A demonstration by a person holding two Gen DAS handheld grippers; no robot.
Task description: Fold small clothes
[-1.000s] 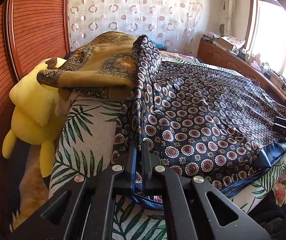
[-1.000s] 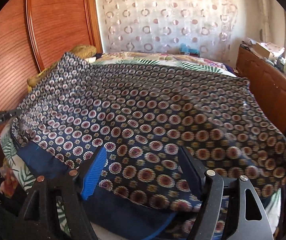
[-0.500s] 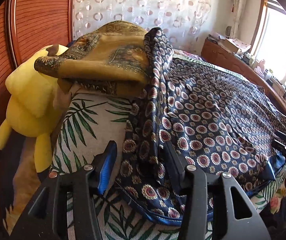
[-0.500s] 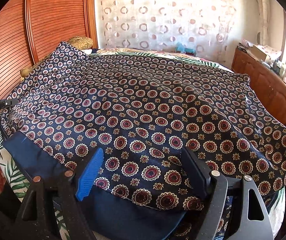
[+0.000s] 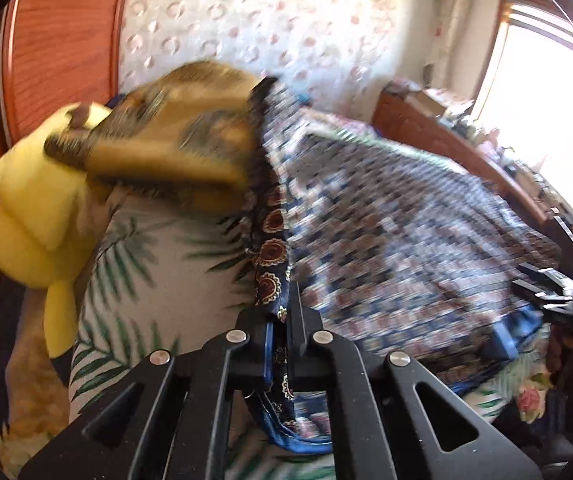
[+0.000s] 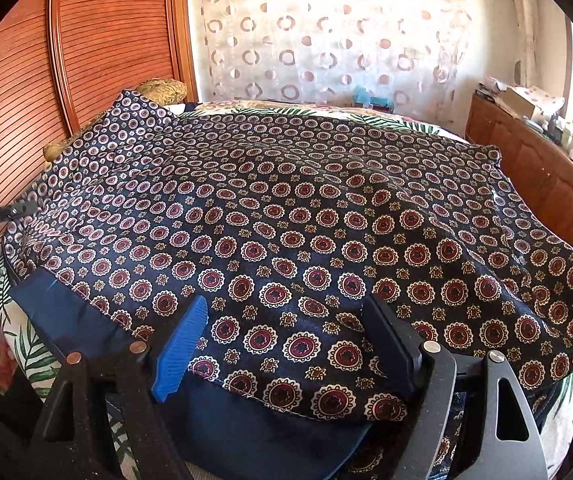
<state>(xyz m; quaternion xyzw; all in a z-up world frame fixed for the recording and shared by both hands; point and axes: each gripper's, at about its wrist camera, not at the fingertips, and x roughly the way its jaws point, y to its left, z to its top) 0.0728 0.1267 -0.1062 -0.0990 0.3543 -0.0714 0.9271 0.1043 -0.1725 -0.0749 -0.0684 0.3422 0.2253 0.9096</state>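
A navy garment with red and cream medallions (image 6: 306, 216) lies spread over the bed; it also shows, blurred, in the left wrist view (image 5: 398, 240). My left gripper (image 5: 282, 316) is shut on the garment's near left edge, with a strip of cloth pinched between its fingers. My right gripper (image 6: 286, 332) is open, its blue pad (image 6: 182, 344) and black finger (image 6: 390, 340) straddling the near hem without gripping it. The right gripper also shows at the far right of the left wrist view (image 5: 546, 288).
A yellow plush toy (image 5: 30, 216) and a folded mustard patterned cloth (image 5: 170, 148) sit at the bed's left. The bedsheet (image 5: 154, 264) has a palm-leaf print. A wooden sideboard (image 6: 542, 176) runs along the right, and a slatted wooden door (image 6: 26, 92) stands at the left.
My left gripper was shut a second ago, opened over the garment's edge, and has now shut on it again. The left view is now blurred by motion. My right gripper stayed open.
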